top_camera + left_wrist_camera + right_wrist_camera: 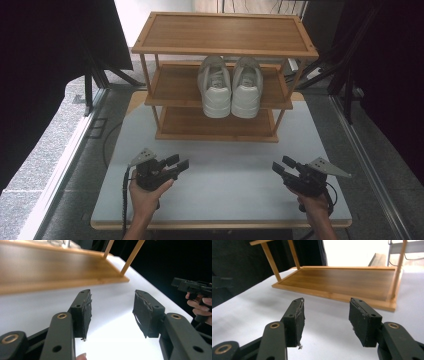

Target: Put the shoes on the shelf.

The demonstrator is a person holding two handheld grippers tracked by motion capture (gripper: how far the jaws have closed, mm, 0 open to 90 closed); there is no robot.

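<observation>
We hold 2 claws low over the white surface (225, 175), both short of the bamboo shoe rack (220, 47) ahead of them. The left claw (177, 164) and the right claw (281, 165) are each spread wide and grip nothing; we judge they are poised this way, jaws apart and aimed inward toward the rack, so that either can close on a shoe once it is carried forward. The pair of white sneakers (231, 87) sits well ahead of both claws and above their level, on the rack's middle shelf (172, 87), toes facing us, the 2 shoes side by side and touching or nearly so. That placement likely suits a grasp from the front, since the toes overhang the shelf edge toward the claws.

From the high view we get the whole layout: 3 shelves, the shoes, both hands. From the left gripper view, the left claw (112, 312) faces the bottom shelf (50, 270) at close range, and the other hand with its claw (192, 287) appears off to that claw's right. From the right gripper view, the right claw (325, 320) looks across the bare bottom shelf (342, 282), with 2 rack posts (270, 261) rising beyond its left jaw. Both claw cameras show worn, frayed pads, a detail too small to read from above.
</observation>
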